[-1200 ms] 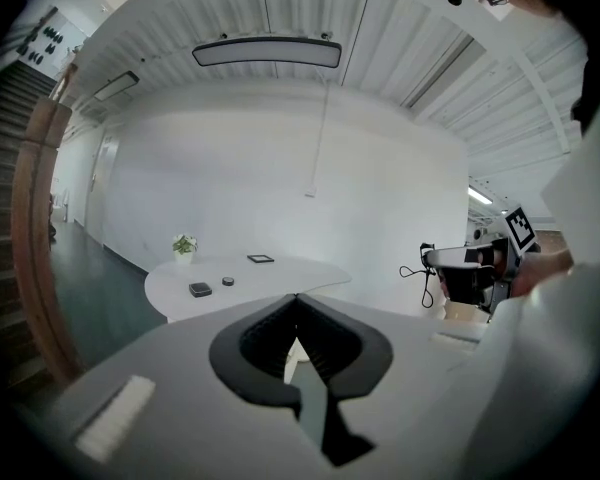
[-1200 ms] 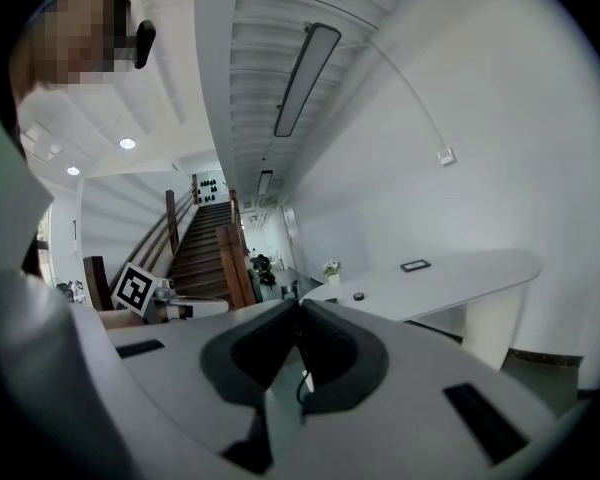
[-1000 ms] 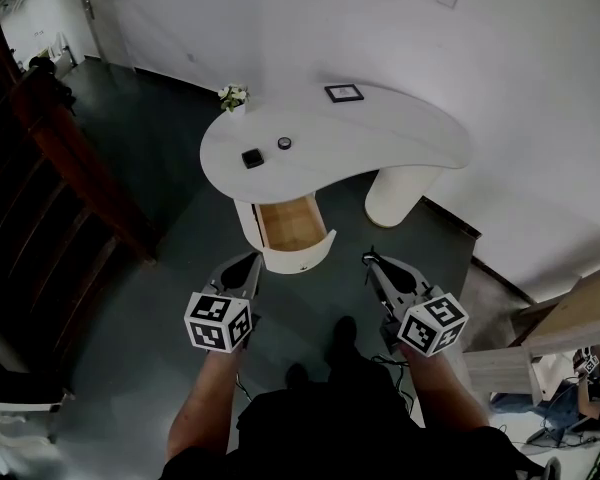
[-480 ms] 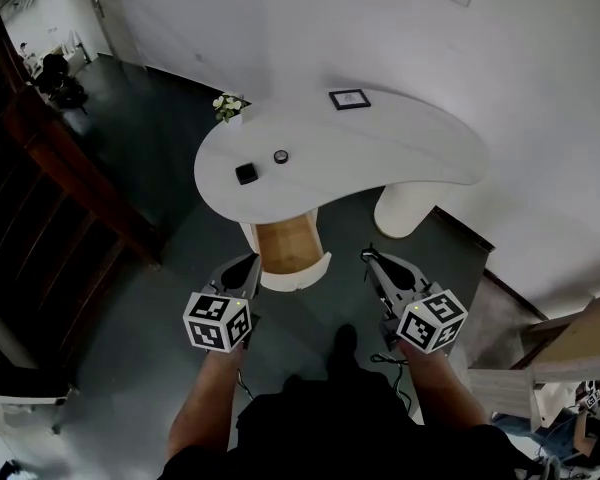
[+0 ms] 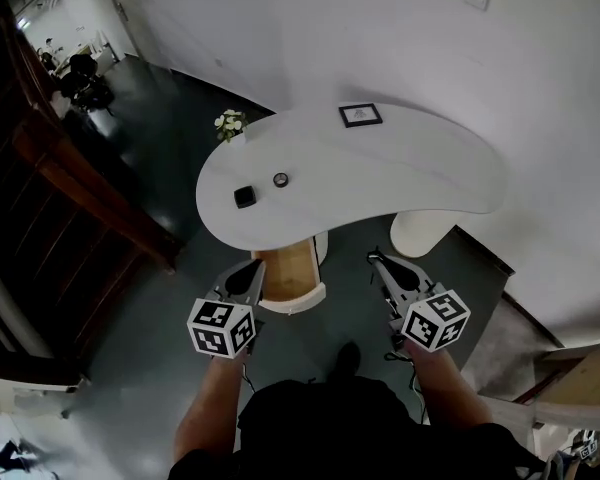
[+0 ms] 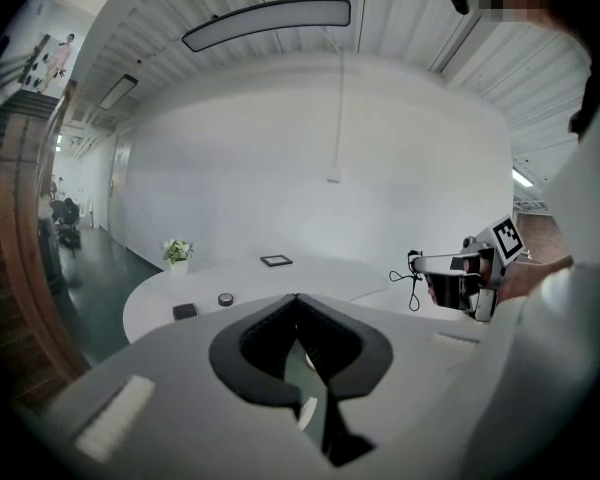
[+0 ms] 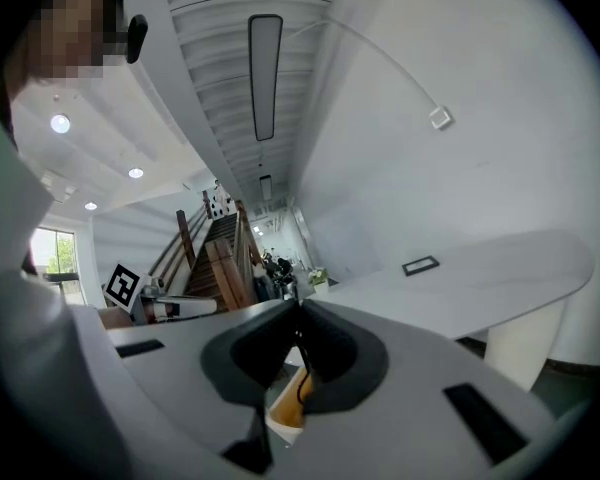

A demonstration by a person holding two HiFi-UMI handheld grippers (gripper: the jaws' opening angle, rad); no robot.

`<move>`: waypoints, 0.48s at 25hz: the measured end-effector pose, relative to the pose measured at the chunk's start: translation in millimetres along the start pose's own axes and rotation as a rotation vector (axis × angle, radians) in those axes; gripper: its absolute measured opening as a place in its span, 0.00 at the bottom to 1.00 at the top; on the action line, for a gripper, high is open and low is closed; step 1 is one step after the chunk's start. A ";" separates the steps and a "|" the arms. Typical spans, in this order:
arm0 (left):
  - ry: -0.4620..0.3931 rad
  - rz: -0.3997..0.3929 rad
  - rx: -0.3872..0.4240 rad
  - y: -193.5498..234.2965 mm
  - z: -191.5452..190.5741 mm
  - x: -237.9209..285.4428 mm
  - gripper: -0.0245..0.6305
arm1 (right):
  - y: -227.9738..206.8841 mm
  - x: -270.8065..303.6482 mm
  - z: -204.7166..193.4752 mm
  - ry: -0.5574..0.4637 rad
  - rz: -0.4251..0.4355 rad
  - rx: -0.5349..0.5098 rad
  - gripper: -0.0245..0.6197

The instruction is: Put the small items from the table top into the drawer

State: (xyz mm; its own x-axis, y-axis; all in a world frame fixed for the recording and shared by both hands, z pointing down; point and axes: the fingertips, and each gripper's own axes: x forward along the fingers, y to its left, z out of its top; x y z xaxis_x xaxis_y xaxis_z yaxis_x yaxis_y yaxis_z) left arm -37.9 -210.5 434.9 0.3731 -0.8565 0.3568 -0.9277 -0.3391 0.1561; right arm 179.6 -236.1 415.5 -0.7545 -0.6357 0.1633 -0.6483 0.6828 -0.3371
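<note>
A white curved table (image 5: pixel 410 178) carries a small black square item (image 5: pixel 244 196) and a small round item (image 5: pixel 280 179), side by side near its left end. Both also show in the left gripper view, the black square item (image 6: pixel 184 311) and the round item (image 6: pixel 225 299). Under the table's front edge a wooden drawer (image 5: pixel 288 273) stands open. My left gripper (image 5: pixel 257 266) hovers just left of the drawer, shut and empty. On the drawer's right, the right gripper (image 5: pixel 374 259) is also shut and empty. Both are well short of the items.
A framed picture (image 5: pixel 360 115) lies at the table's back and a small vase of flowers (image 5: pixel 230 123) stands at its far left edge. A dark wooden staircase (image 5: pixel 70 188) runs along the left. The white wall (image 5: pixel 380 28) is behind the table, whose thick pedestal leg (image 5: pixel 420 233) stands at the right.
The table and drawer have slid lower in the head view and sit closer to the grippers. The table edge now hides more of the drawer. Both grippers stay shut.
</note>
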 end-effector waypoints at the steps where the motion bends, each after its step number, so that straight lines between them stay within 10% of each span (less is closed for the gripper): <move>1: 0.002 0.007 -0.004 -1.3 0.1 3.0 0.05 | -4.5 2.5 -0.1 0.007 0.009 0.001 0.08; 12: -0.013 0.049 -0.054 42.6 -6.9 -0.2 0.05 | 18.5 63.5 -11.1 0.090 0.085 -0.036 0.08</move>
State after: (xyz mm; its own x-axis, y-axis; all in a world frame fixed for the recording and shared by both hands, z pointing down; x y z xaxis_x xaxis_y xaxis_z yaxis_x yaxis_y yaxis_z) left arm -77.4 -222.1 447.9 0.3271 -0.8764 0.3533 -0.9425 -0.2758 0.1885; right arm 118.5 -259.8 429.9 -0.8122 -0.5407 0.2190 -0.5833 0.7467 -0.3198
